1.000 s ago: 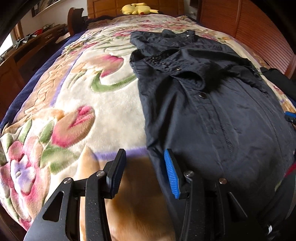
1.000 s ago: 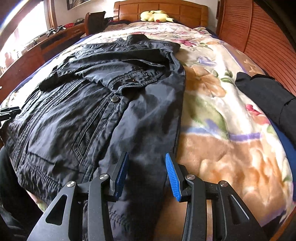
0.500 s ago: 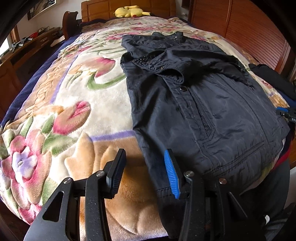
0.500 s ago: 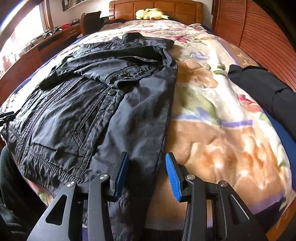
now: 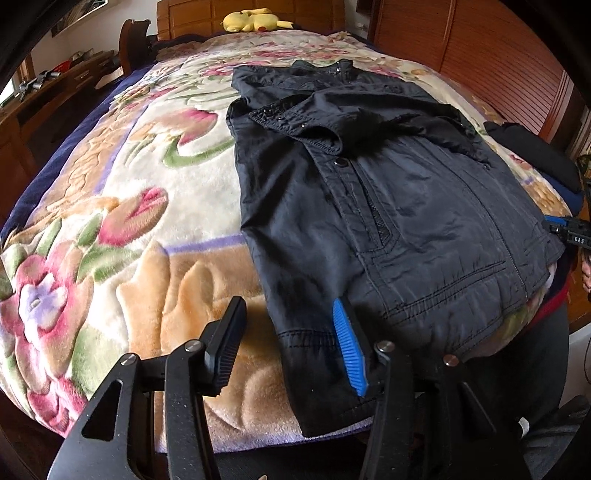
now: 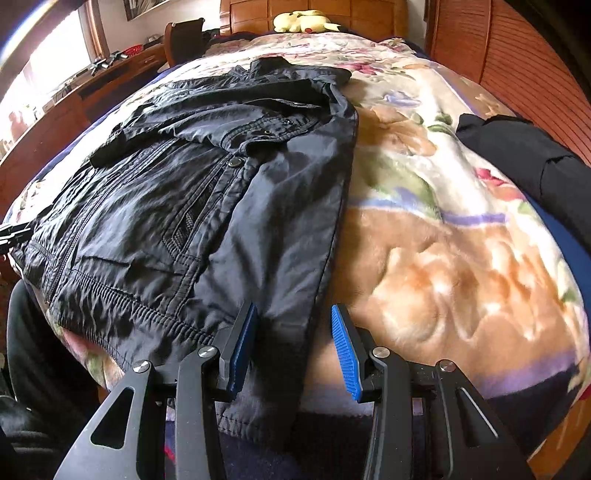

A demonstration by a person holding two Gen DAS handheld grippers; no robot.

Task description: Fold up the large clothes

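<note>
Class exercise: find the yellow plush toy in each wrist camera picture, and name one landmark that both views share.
Left wrist view: the yellow plush toy lies at the top, left of centre, against the wooden headboard.
Right wrist view: the toy lies at top centre, against the same headboard.
Shared landmark: the dark jacket spread on the floral blanket.

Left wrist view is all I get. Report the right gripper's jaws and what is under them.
Observer: The right gripper is open. The jacket's near right corner lies between its fingers, and the pads are not pressing on it.
Operator: Give me the jacket's right side.
Observer: Its right edge runs fairly straight from collar to hem, and the hem corner reaches the blanket's near edge.
Operator: Now say what lies beyond that edge.
Observer: Bare blanket, then a dark garment lying well apart from the jacket.
</note>
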